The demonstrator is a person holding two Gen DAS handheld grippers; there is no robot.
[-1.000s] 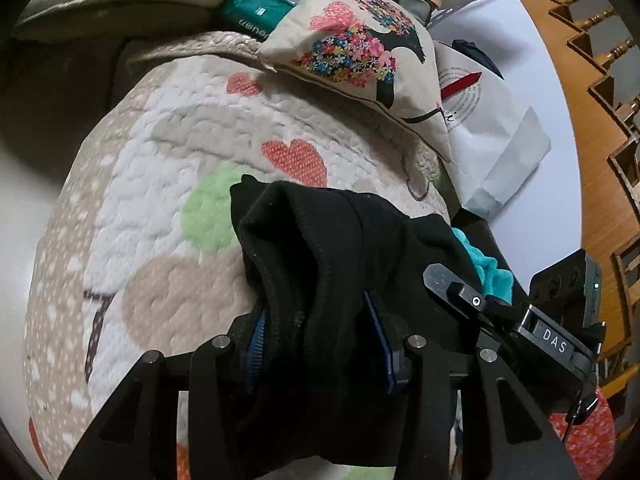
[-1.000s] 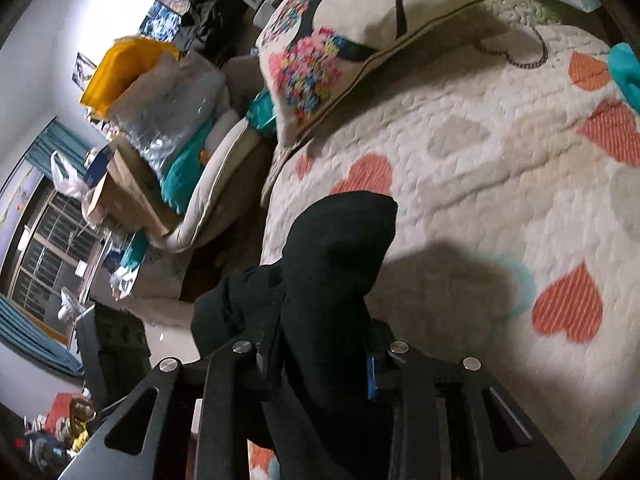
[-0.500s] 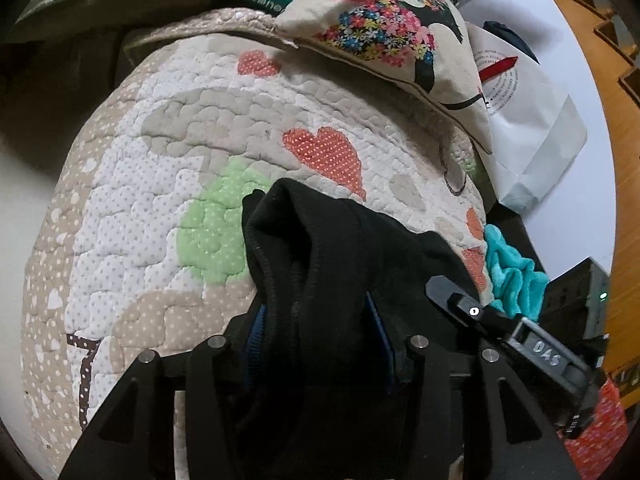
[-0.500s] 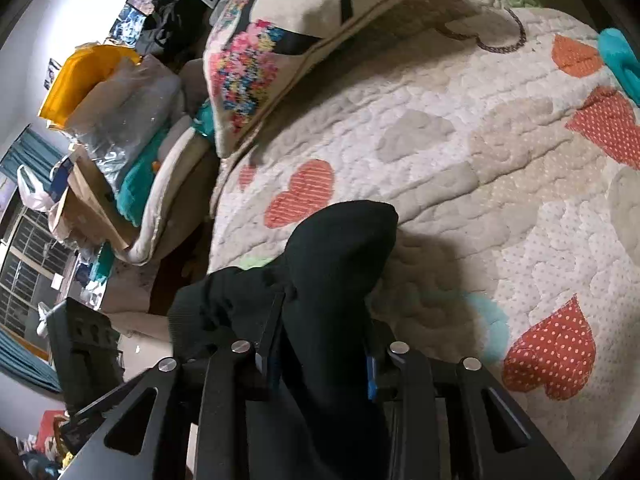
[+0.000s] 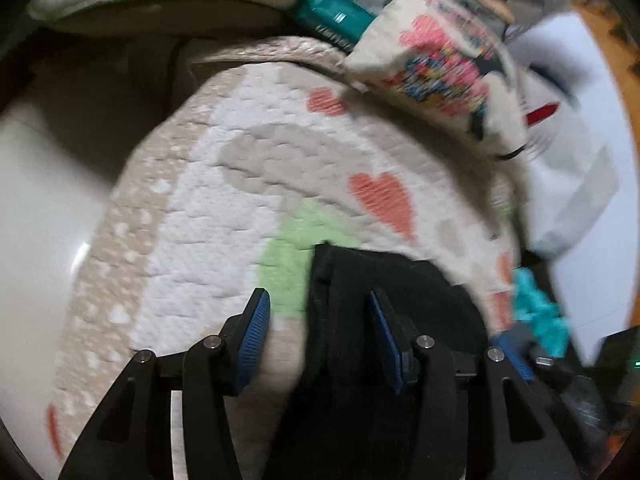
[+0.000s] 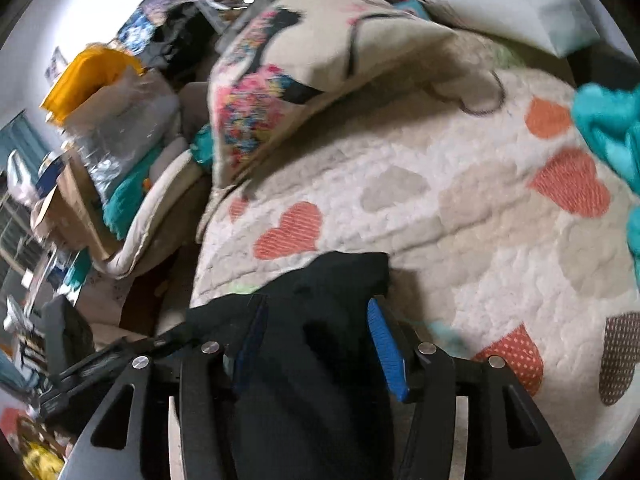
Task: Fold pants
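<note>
Black fabric, the pants (image 5: 384,300), lies bunched on the quilt (image 5: 224,208), its folded edge running away from both tools toward the far side of the bed, over the green patch and just short of the coral heart. The cloth sits directly ahead of and beneath each tool, so the long axis of the bundle runs roughly in line with the fingers, not across them.

In the left wrist view the left gripper (image 5: 320,320) stands wide. Bare quilt shows between the cloth and the left-hand blue pad, while the pad on the other side touches or nearly touches the fabric. It holds nothing that I can see.

The right gripper (image 6: 314,328) is spread wide too. The pants (image 6: 320,344) fill the gap between its fingers, but the blue pad on the right stands free of the cloth, so I judge it open rather than clamped. Motion blur makes the left pad's contact hard to read.

Both tools are equally close, side by side at the near end of the bundle; neither has the advantage. Any next fold would, I think, need a fresh grip on that near edge.

Beyond lie a floral cushion (image 6: 288,92) and teal cloth (image 6: 608,128) at the quilt's edge.
</note>
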